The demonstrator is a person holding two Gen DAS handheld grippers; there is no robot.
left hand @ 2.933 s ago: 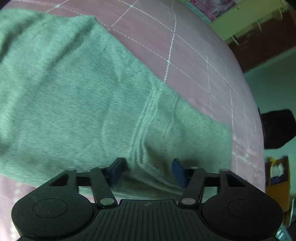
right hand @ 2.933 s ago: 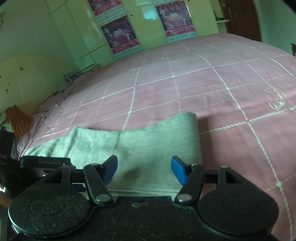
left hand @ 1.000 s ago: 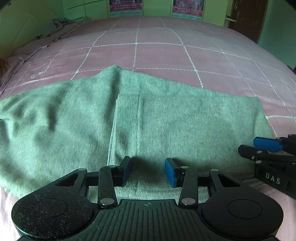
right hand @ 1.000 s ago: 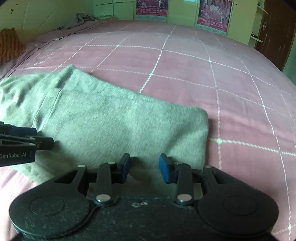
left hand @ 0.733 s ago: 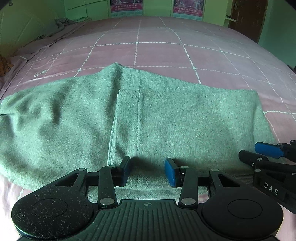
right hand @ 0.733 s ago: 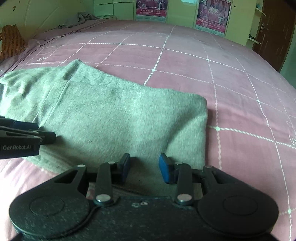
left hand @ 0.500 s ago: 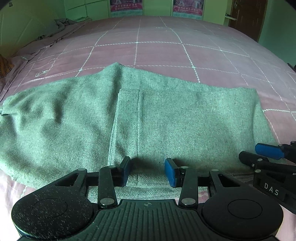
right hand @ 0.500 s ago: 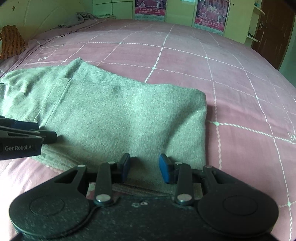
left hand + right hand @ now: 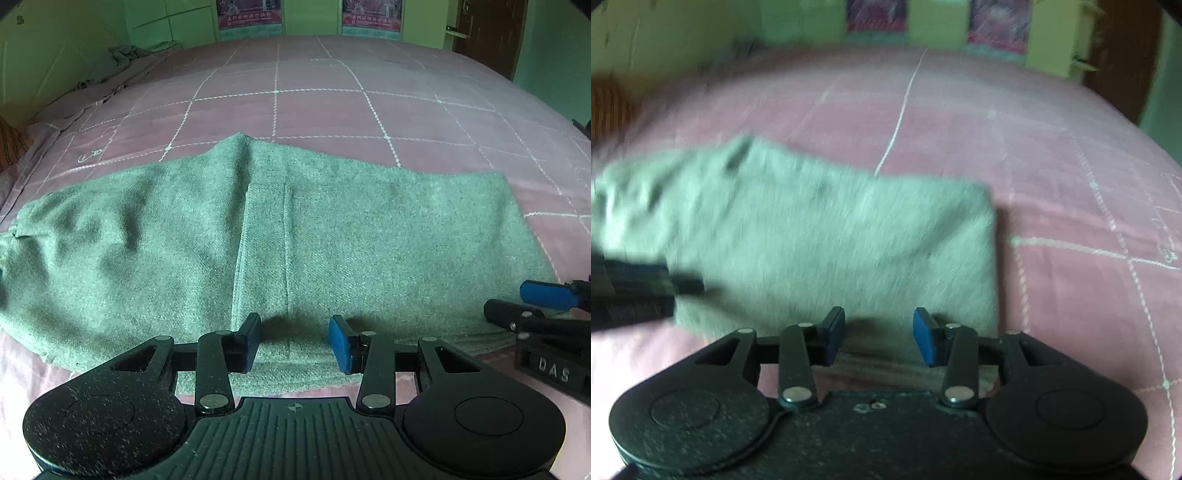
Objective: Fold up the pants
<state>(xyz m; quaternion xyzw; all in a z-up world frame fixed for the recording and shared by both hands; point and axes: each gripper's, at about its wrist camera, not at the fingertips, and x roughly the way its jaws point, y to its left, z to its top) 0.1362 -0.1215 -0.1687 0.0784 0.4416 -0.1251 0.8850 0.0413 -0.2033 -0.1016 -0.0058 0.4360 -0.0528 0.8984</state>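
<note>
Pink checked bedspread [image 9: 332,110] under grey pants [image 9: 369,240]

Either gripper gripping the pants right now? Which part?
Neither. The left gripper and right gripper stand over the pants' near edge, pads apart; the right's jaws are opening.
</note>
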